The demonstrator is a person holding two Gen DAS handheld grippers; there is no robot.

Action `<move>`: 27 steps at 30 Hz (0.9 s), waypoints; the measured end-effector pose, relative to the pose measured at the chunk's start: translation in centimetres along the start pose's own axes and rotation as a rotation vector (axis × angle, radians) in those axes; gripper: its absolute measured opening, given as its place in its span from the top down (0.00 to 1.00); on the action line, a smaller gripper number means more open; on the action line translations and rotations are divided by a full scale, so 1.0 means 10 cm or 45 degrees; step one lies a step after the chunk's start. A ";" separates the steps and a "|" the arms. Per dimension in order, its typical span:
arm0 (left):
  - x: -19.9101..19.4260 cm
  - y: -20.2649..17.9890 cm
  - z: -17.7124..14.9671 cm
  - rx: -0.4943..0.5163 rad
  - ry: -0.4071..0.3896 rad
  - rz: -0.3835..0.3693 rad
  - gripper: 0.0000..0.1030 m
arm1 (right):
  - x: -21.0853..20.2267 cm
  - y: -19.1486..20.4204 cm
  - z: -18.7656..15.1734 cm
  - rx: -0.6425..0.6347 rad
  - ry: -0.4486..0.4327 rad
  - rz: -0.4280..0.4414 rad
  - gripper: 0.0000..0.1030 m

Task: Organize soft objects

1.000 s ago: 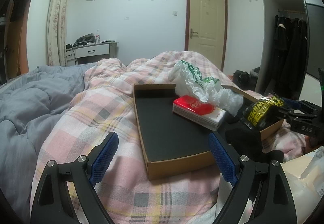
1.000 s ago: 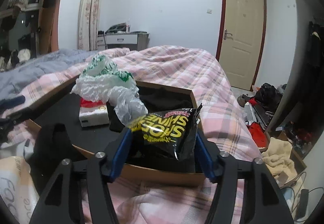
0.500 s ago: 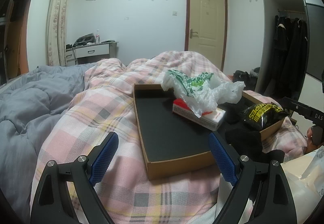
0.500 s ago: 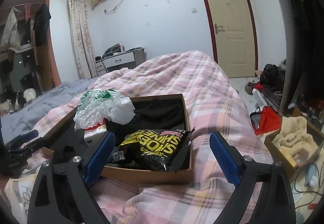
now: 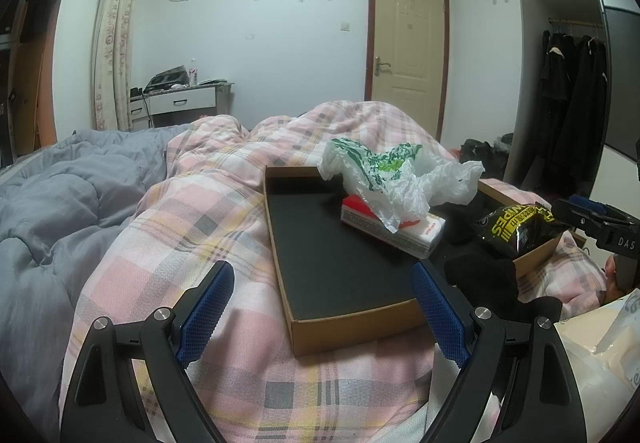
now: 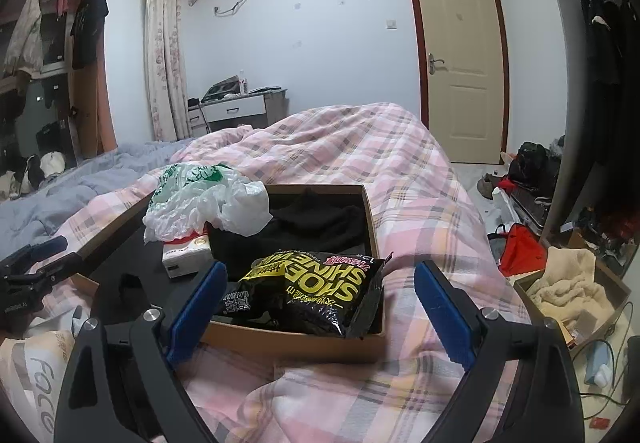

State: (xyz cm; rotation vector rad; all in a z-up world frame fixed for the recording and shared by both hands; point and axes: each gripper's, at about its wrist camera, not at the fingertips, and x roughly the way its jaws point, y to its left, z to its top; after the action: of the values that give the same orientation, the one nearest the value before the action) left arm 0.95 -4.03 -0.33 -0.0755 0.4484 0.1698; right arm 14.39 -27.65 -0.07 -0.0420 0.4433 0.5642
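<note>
A shallow cardboard box (image 5: 352, 327) (image 6: 296, 341) with a black floor lies on the pink plaid quilt. In it are a red-and-white tissue pack (image 5: 394, 229) (image 6: 186, 249), a crumpled white-and-green plastic bag (image 5: 396, 175) (image 6: 204, 199), black cloth (image 6: 316, 223) and a black-and-yellow shoe-wipes packet (image 6: 308, 291) (image 5: 516, 225) at the near right corner. My left gripper (image 5: 324, 311) is open and empty in front of the box. My right gripper (image 6: 320, 307) is open and empty, its fingers either side of the packet, apart from it.
A grey duvet (image 5: 52, 211) lies left of the quilt. A white printed bag (image 6: 32, 363) (image 5: 600, 347) sits by the box's near side. A door (image 6: 460, 63), a desk (image 6: 240, 109), hung clothes (image 5: 572, 103) and floor clutter (image 6: 560, 275) surround the bed.
My right gripper let go of the shoe-wipes packet, which now lies in the box's corner, and drew back open. The plastic bag shifted. My left gripper has not moved.
</note>
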 end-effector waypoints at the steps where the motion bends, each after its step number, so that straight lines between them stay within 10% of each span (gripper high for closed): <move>1: 0.00 0.00 0.00 0.000 0.001 0.000 0.14 | 0.00 0.00 0.00 -0.001 0.003 -0.001 0.08; 27: 0.00 0.00 0.00 -0.001 0.001 0.000 0.14 | 0.01 0.02 0.00 -0.012 0.020 -0.004 0.08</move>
State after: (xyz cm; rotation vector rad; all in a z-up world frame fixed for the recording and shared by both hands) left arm 0.95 -4.03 -0.33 -0.0762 0.4494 0.1696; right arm 14.38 -27.42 -0.13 -0.0565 0.4558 0.5632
